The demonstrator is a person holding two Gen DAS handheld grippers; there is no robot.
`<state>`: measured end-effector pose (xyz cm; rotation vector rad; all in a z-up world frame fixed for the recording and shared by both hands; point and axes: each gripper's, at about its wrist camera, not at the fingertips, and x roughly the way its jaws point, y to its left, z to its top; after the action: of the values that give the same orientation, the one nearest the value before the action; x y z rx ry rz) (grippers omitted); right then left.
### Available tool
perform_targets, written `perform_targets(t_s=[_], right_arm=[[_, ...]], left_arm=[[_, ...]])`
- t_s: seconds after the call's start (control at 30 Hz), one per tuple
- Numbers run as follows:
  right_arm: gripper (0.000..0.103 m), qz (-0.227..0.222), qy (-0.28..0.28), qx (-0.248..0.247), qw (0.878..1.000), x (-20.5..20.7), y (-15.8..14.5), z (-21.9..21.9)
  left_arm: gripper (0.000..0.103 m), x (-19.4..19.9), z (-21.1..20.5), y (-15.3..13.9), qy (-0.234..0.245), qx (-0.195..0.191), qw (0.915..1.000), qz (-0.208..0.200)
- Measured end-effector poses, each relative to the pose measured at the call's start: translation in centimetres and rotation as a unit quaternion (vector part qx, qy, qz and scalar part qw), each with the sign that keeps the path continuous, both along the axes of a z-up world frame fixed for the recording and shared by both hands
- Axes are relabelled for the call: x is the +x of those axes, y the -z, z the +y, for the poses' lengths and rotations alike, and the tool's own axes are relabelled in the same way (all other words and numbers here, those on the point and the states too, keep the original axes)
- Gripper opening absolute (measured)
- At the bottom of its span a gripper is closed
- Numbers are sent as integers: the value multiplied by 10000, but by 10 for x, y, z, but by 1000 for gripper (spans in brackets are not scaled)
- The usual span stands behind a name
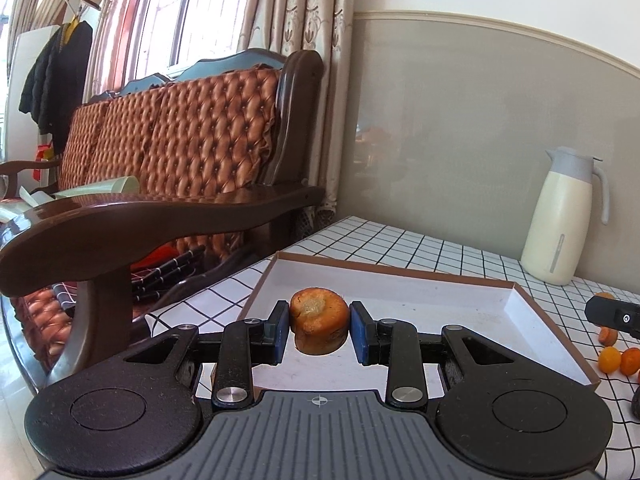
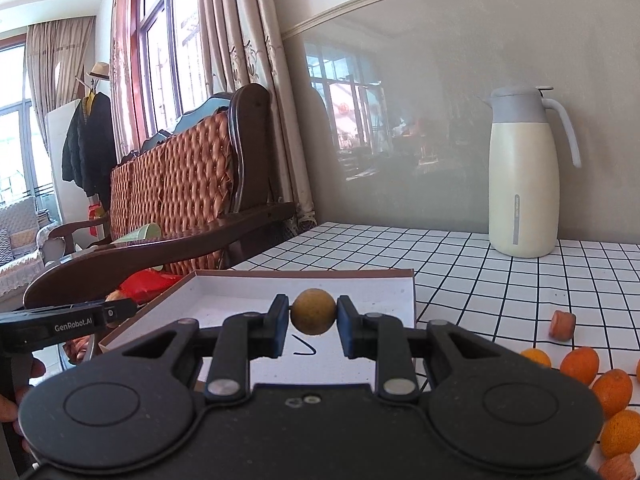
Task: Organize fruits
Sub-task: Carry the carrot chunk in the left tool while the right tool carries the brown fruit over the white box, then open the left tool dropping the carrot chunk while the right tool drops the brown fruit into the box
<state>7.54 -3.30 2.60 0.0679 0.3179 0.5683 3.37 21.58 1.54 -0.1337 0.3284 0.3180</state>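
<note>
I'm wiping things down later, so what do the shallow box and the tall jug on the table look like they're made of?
The shallow box looks like cardboard: thin brown outer edges, matte white inside with a pen mark. The tall jug has a smooth cream body, maybe coated metal or plastic, with a matte grey plastic-looking lid and handle.

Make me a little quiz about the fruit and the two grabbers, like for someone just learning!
1. True or false: the left gripper is empty.
2. What shape is the fruit in the right gripper? A) round ball B) flat-topped chunk C) long banana
3. Fill in: both grippers hover over the white ____ with a brown rim.

Key:
1. False; it is shut on an orange flat-topped chunk.
2. A; a small yellow-brown ball.
3. Tray.
</note>
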Motion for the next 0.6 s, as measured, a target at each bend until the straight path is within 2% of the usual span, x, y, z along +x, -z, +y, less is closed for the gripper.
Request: perform_targets(t_s=[0.37, 0.6], right_arm=[[17, 249, 463, -42, 9986, 29, 14, 0], [17, 416, 500, -129, 9978, 39, 23, 12]], left_arm=[[33, 15, 3, 14, -207, 114, 9994, 235], [33, 24, 10, 20, -336, 66, 9986, 406]])
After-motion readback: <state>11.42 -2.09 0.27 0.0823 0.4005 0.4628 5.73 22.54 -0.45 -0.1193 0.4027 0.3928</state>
